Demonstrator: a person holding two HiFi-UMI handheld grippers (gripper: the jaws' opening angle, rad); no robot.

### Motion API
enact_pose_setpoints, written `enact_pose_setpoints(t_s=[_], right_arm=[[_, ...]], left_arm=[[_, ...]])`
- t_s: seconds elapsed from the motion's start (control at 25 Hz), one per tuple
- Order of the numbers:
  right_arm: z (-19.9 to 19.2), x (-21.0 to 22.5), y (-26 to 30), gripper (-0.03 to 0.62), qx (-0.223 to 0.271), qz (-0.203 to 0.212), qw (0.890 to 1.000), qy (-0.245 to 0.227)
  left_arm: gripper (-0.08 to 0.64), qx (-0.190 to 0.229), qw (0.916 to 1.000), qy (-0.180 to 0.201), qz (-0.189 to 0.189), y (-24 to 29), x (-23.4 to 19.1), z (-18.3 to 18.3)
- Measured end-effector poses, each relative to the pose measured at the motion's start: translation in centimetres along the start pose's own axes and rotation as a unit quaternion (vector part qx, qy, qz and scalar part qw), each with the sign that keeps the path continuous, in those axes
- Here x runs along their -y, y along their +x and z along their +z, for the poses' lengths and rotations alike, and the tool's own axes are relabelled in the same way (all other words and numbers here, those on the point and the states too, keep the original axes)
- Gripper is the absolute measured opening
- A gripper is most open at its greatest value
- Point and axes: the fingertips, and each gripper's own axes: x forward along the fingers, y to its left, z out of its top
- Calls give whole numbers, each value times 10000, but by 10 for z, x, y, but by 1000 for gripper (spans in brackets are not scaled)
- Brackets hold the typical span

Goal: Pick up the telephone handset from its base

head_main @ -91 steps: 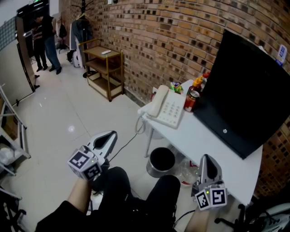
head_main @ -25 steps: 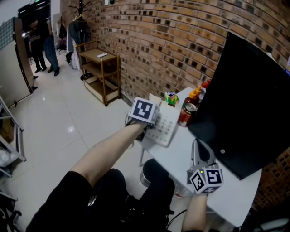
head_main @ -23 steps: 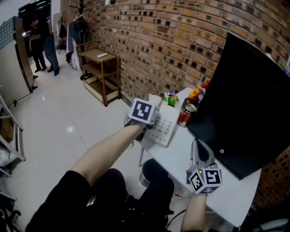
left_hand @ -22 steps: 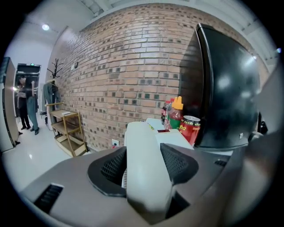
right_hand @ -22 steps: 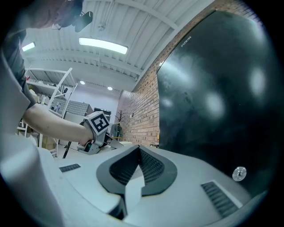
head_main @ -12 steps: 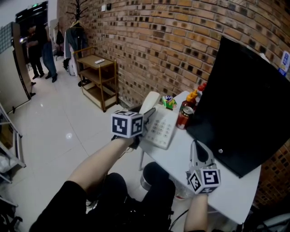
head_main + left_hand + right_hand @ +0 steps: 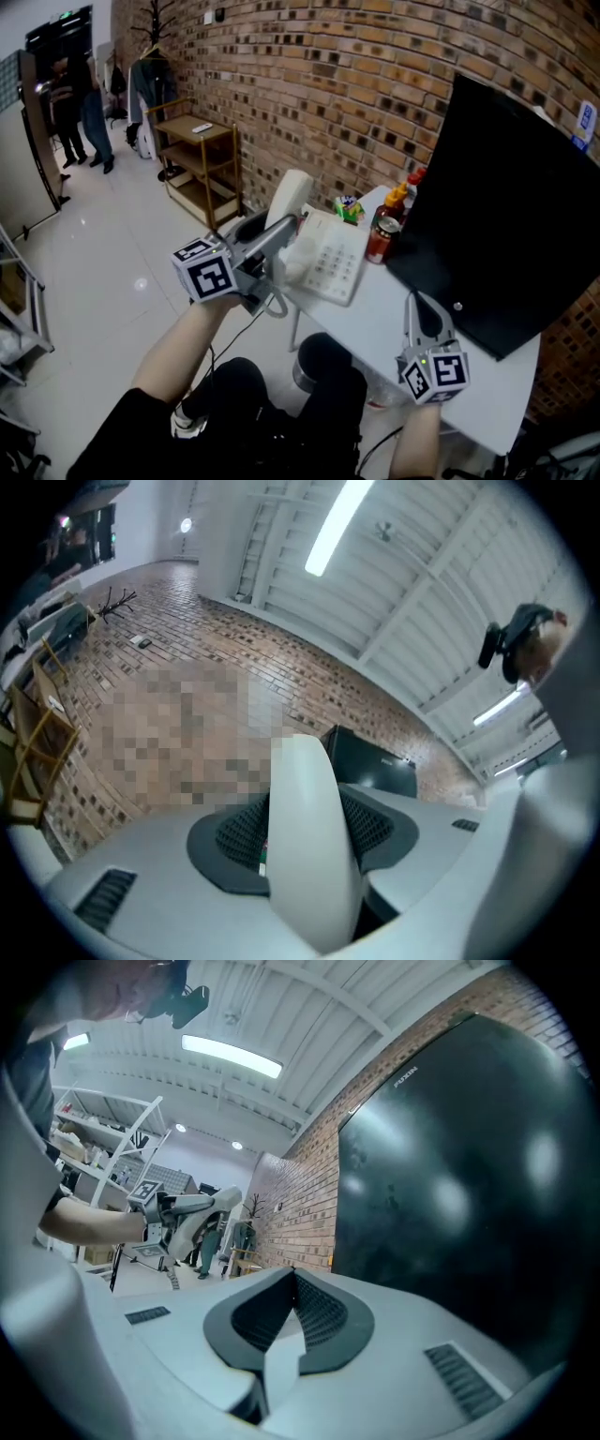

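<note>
The left gripper (image 7: 278, 228) jaws gripped the telephone handset (image 7: 290, 193) clear of its base (image 7: 330, 265), pickup seemingly done; the right gripper (image 7: 423, 322) jaws were closed, empty.

Only one word can be made out. In the right gripper view, a brand mark (image 7: 405, 1077) in small pale capitals sits near the top left corner of the black screen (image 7: 450, 1176). It seems to read "FUXIN", though the letters are tiny.

Nothing reads clearly in the head view. A blue-and-white sticker (image 7: 585, 120) on the brick wall above the screen's far corner has print too small to tell. The red can (image 7: 380, 238) just left of the screen has a blurred label. The phone (image 7: 330, 258), left of the can, shows no legible key figures. A green lit sign (image 7: 64, 15) far left of the screen is unreadable. The left cube (image 7: 204, 270) and right cube (image 7: 437, 373) carry black-and-white square patterns, not letters.
</note>
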Motion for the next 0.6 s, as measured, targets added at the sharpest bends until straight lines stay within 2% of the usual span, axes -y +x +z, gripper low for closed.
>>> enact_pose_setpoints(t_s=[0.12, 0.28, 0.44, 0.6], right_arm=[[1, 0, -4, 9, 5, -2, 10000, 27], [6, -4, -16, 9, 160, 210, 9993, 253], [8, -4, -25, 9, 250, 237, 9989, 327], [9, -10, -32, 9, 241, 292, 9989, 263]], left_arm=[[230, 311, 9974, -105, -644, -16, 21, 11], [230, 424, 9913, 132, -1238, -44, 50, 20], [230, 611, 9890, 168, -1335, -66, 55, 28], [230, 1168, 9841, -92, -1336, -90, 50, 52]])
